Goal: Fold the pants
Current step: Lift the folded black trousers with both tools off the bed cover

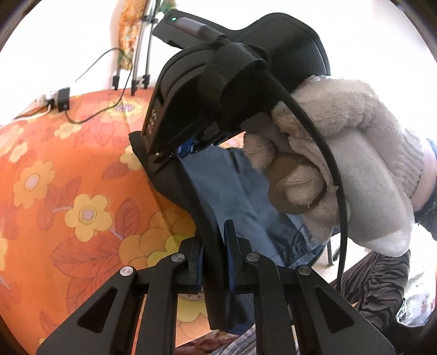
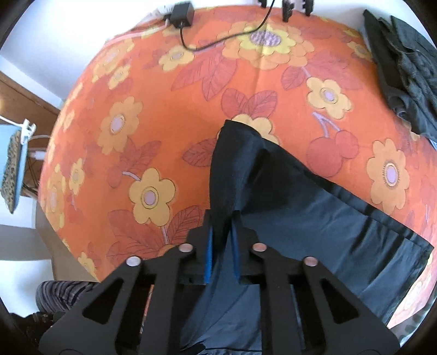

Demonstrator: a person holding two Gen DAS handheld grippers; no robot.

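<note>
The pants [image 2: 314,232] are dark navy and lie spread over the orange flowered bedsheet [image 2: 153,123], running off to the lower right. My right gripper [image 2: 222,251] points steeply down and is shut on a raised fold of them, the cloth pinched between its blue pads. In the left wrist view my left gripper [image 1: 214,262] is shut on a dark strip of the pants [image 1: 185,196]. That strip runs up to the black housing [image 1: 191,109] of the right tool, held close ahead by a white-gloved hand [image 1: 341,142].
A pile of dark clothes [image 2: 404,68] lies at the sheet's far right. A black charger [image 2: 181,13] and its cable sit at the far edge, beside tripod legs [image 1: 136,68]. Blue denim [image 1: 240,196] shows behind the tools. Striped fabric [image 2: 62,295] lies near the bed's front.
</note>
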